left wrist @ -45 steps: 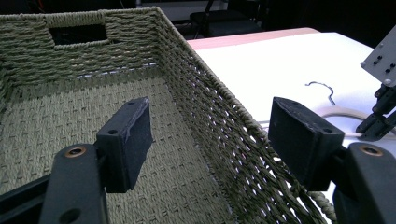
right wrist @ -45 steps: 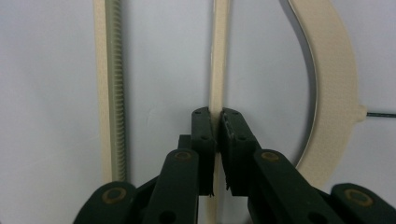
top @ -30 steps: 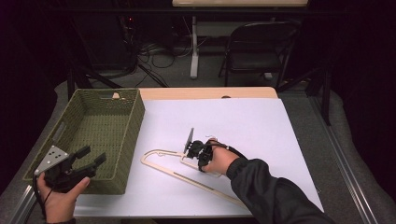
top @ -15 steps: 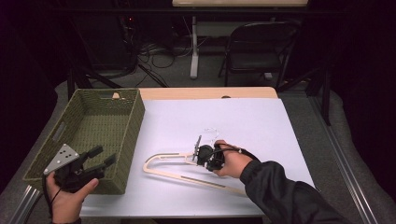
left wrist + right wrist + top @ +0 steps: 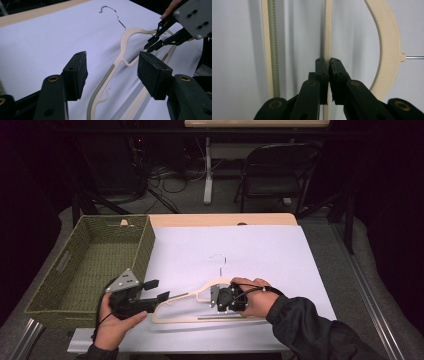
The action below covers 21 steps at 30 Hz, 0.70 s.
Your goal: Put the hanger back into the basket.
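Note:
A cream plastic hanger [image 5: 197,318] with a metal hook [image 5: 219,260] lies flat on the white table cover, its hook pointing away from me. My right gripper [image 5: 218,296] sits at the hanger's middle, shut on a thin inner bar [image 5: 327,37]. In the right gripper view its jaws [image 5: 329,62] pinch that bar. My left gripper [image 5: 159,289] is open at the hanger's left end. In the left gripper view [image 5: 112,72] the hanger's shoulder [image 5: 120,60] runs between the spread jaws, just beyond them. The right gripper [image 5: 152,42] shows farther off at the upper right.
A green woven basket [image 5: 142,247] stands at the table's left, close behind my left hand. The table's wooden far edge [image 5: 225,219] shows beyond the white cover [image 5: 280,255]. A folding chair [image 5: 272,170] and cables stand on the floor behind.
My left gripper has moved right from the basket's front corner to the hanger's left end. The right gripper has shifted right with the hanger, which has turned so its hook points away.

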Motion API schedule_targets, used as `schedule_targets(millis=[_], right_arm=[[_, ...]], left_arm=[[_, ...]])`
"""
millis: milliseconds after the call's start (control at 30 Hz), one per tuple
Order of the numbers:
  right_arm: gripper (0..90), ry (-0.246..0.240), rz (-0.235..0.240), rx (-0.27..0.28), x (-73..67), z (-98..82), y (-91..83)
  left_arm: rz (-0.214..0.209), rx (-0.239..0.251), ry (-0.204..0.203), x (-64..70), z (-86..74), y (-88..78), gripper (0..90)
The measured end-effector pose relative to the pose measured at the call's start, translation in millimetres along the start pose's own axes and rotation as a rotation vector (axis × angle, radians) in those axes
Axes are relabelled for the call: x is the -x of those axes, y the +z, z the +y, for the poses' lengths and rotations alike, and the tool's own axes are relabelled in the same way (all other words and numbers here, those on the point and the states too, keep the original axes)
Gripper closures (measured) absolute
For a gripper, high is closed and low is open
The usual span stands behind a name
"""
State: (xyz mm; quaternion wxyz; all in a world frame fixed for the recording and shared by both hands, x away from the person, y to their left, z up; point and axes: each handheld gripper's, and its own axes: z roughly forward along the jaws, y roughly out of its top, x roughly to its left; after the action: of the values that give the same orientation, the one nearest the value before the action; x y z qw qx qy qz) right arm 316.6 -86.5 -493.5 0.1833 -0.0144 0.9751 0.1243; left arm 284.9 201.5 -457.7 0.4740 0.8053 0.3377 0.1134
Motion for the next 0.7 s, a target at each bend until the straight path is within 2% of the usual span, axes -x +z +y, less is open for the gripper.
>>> schedule_targets(millis=[67, 100, 133, 167, 233, 267, 300, 333, 367, 400, 433, 533, 567, 633, 700], right_arm=[[85.6, -0.020, -0.005, 0.005, -1.9, 1.3, -0.8], [85.6, -0.034, -0.021, 0.012, -2.8, 1.9, -0.7], [85.6, -0.034, -0.021, 0.012, -2.8, 1.9, -0.7], [85.6, -0.040, -0.025, 0.013, -4.2, 3.1, -1.5], [85.6, -0.043, -0.029, 0.018, -4.7, 3.7, -1.5], [85.6, -0.047, -0.022, 0.002, -5.8, 5.3, -2.2], [85.6, -0.054, -0.036, 0.013, -6.9, 5.5, -1.2], [85.6, -0.054, -0.036, 0.013, -6.9, 5.5, -1.2], [85.6, -0.064, -0.045, 0.002, -8.3, 6.4, -0.8], [85.6, -0.064, -0.045, 0.002, -8.3, 6.4, -0.8], [85.6, -0.064, -0.040, 0.001, -8.6, 6.8, -0.3], [85.6, -0.072, -0.046, -0.002, -9.9, 8.6, 0.4], [85.6, -0.071, -0.043, -0.002, -11.0, 10.0, 1.2], [85.6, -0.068, -0.037, -0.017, -11.5, 10.7, 0.8], [85.6, -0.078, -0.042, -0.006, -12.2, 11.4, 2.5]], left_arm=[[-0.002, -0.018, -0.001, 1.6, 1.7, 6.3, 40.7], [-0.028, -0.043, -0.001, 1.7, 4.2, 18.8, 40.9], [-0.028, -0.043, -0.001, 1.7, 4.2, 18.8, 42.6], [-0.056, -0.068, 0.000, 0.5, 5.6, 31.0, 43.2], [-0.049, -0.082, 0.000, -0.3, 6.2, 36.6, 43.3], [-0.045, -0.099, 0.001, -1.6, 6.9, 41.8, 43.9], [-0.059, -0.118, -0.021, -2.2, 8.6, 50.5, 46.6], [-0.059, -0.118, -0.021, -2.2, 8.6, 50.5, 48.6], [-0.095, -0.127, -0.028, -1.3, 10.8, 58.2, 50.1], [-0.095, -0.127, -0.028, -1.3, 10.8, 58.2, 51.9], [-0.113, -0.138, -0.031, -0.8, 11.7, 62.6, 51.9], [-0.122, -0.185, -0.008, 1.3, 12.7, 76.8, 54.4], [-0.133, -0.224, 0.002, 2.0, 12.4, 85.1, 56.9], [-0.137, -0.233, -0.002, 3.0, 11.7, 89.0, 57.7], [-0.137, -0.263, 0.007, 3.4, 11.0, 95.2, 60.1]])
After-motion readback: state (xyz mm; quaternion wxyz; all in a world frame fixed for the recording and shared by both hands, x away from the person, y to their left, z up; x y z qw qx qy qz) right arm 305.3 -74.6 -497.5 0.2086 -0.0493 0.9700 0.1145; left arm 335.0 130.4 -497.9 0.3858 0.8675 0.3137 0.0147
